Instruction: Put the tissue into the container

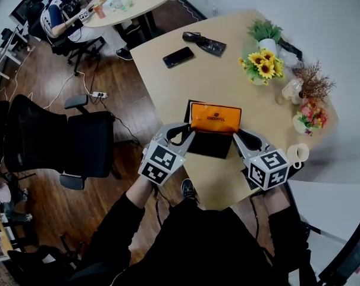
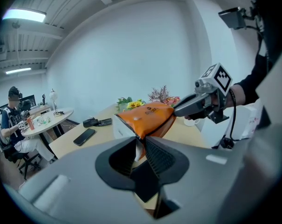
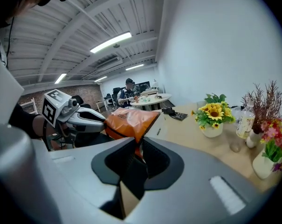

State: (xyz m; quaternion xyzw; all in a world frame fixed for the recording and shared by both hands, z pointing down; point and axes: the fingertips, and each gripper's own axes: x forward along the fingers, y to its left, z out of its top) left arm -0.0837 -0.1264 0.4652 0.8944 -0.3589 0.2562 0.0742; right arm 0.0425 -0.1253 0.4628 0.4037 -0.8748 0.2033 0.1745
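While the tissue pack point(image 1: 215, 118) is held just over the black container point(image 1: 210, 146), its ends are pinched by the closed left tool point(image 1: 190, 135) and right tool point(image 1: 237, 135). Lowering and release are judged to remain.

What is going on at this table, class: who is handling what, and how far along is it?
A person holds a gripper in each hand. The left gripper is shut on one end of the orange tissue pack and the right gripper on the other end, so the pack is carried between them. It is over a black container near the front edge of the wooden table. Whether it rests inside yet cannot be told. A phone and sunflowers lie further off.
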